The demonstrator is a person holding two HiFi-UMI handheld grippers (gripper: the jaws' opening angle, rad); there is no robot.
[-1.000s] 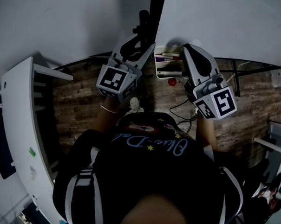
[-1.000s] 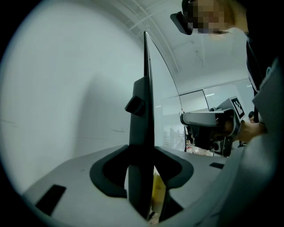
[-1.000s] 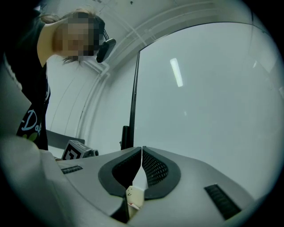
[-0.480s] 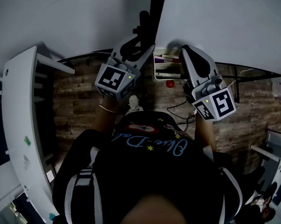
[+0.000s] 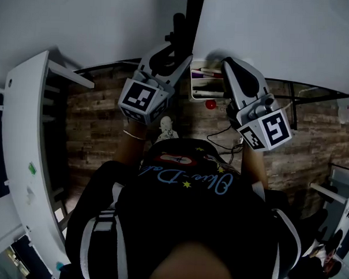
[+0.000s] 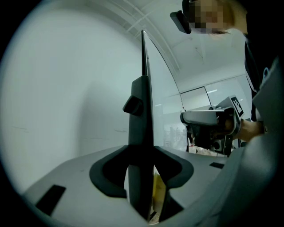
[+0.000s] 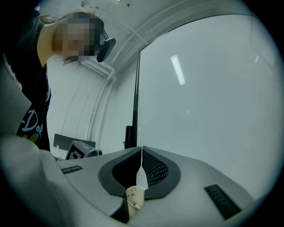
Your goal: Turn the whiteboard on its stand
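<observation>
Left gripper (image 6: 142, 153) is clamped on the dark upright (image 6: 140, 115) at the left edge of the whiteboard (image 5: 283, 36), jaws wide, pads bearing on both sides, just short of a knob (image 6: 132, 105). The board stands upright dead ahead, its face running off to my right. Right gripper (image 7: 141, 153) is closed down to a thin pale slit, nose looking to touch the board's lower edge by the pen tray (image 5: 194, 79); I can't tell if anything is pinched in it. Risks, my read: if that knob is tight the board won't pivot and I'd drag the whole stand. The smooth upright could also slip in the pads, or the right nose could skate off the glossy face and spill the markers (image 5: 209, 71). Around: the white shelf unit (image 5: 20, 158) on the left limits swing that side. A red round thing (image 5: 211, 103) just below the tray and a loose cable (image 5: 226, 138) on the floor could snag.
</observation>
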